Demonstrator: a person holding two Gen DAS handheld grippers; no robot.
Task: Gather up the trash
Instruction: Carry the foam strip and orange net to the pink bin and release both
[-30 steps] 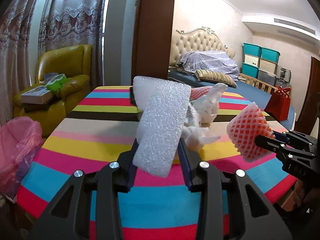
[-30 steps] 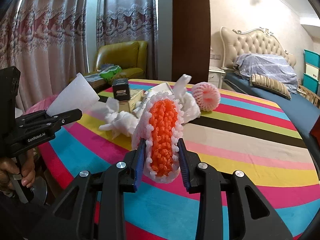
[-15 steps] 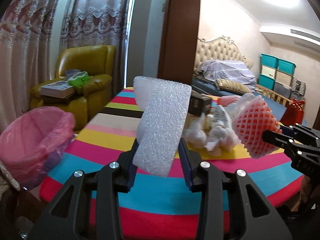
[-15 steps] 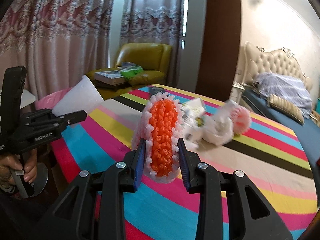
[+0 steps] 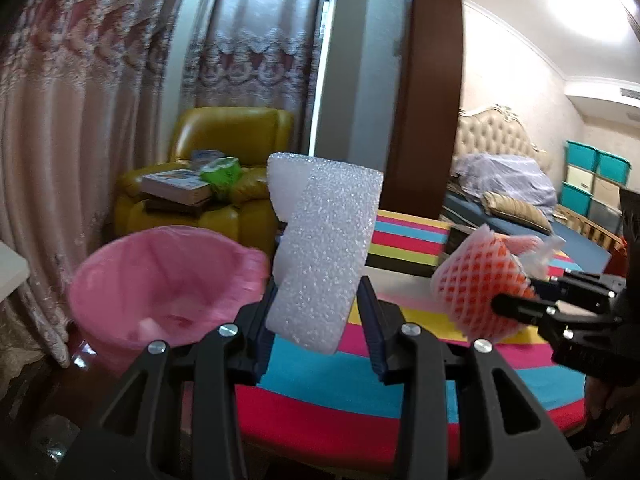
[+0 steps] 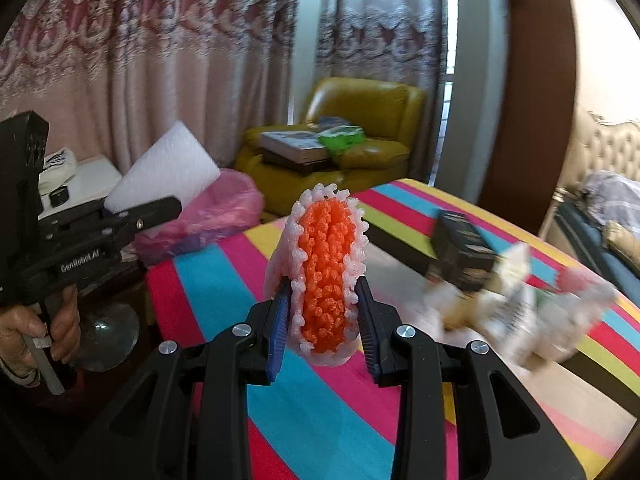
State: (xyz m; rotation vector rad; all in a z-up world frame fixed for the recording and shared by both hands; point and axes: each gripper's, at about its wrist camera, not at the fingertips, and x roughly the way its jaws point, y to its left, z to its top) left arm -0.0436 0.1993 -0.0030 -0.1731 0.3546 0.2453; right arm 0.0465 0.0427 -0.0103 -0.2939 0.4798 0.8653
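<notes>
My left gripper (image 5: 318,324) is shut on a white foam sheet (image 5: 324,248), held above the table's left edge. The pink-lined trash bin (image 5: 160,272) stands just left of it, with scraps inside. My right gripper (image 6: 324,320) is shut on a pink-and-orange foam fruit net (image 6: 326,272) over the striped table (image 6: 208,280). The net also shows in the left wrist view (image 5: 478,284), and the foam sheet in the right wrist view (image 6: 164,170). More trash, white wrappers (image 6: 516,312) and a black box (image 6: 460,248), lies blurred on the table.
A yellow armchair (image 5: 224,168) with books and a green bag stands behind the bin by the curtains. A bed (image 5: 504,184) and teal storage boxes (image 5: 592,180) are at the far right. A white side table (image 6: 84,176) stands left of the bin.
Both grippers have swung left with their loads. The pink bin has come closer and more central in both views; the trash pile has slid off to the right.
</notes>
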